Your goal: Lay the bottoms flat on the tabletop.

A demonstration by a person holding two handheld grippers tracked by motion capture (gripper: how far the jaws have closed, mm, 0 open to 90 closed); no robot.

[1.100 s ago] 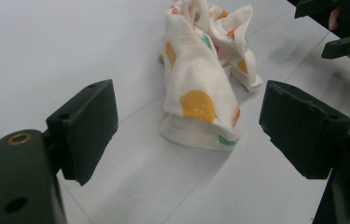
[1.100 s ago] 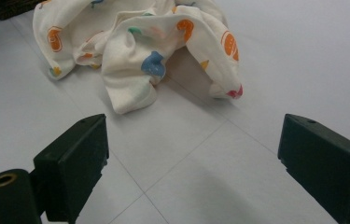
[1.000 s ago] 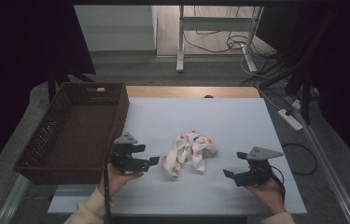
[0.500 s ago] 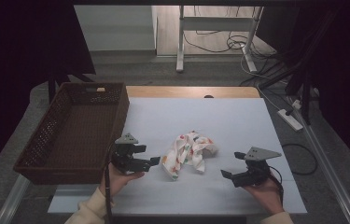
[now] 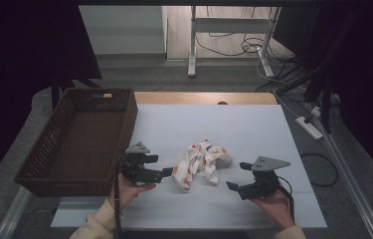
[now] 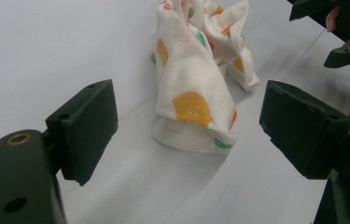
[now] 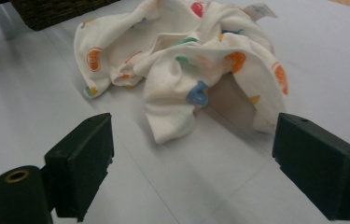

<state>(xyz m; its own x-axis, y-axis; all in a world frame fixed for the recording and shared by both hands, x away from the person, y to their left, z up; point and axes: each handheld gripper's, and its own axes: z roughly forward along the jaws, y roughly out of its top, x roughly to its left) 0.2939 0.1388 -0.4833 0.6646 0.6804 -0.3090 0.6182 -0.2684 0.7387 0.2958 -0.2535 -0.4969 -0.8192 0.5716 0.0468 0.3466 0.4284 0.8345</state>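
- Cloth: a crumpled white piece printed with orange, green and blue spots, lying loose on the white bench near its front edge, between the two tongs and touched by neither.
- Left tongs: at about 9 o'clock of the cloth, jaws wide and pointed toward 3 o'clock. In the left gripper view the nearest fold of the cloth lies just ahead of the gap, not yet between the pads. Position unchanged from the earlier high views.
- Right tongs: at about 4 o'clock of the cloth, jaws wide and empty. They have just been closing slightly, with nothing between them; the cloth lies ahead of the tips in the right gripper view. Compared with the earlier high views, this tool sits a little nearer the cloth.
- Basket: brown wicker, at 9 o'clock on the bench, empty as far as can be seen.
- Reading: the right side is closing in on the cloth while the left waits; a two-sided pick-up appears to be in preparation, with no grip made yet.
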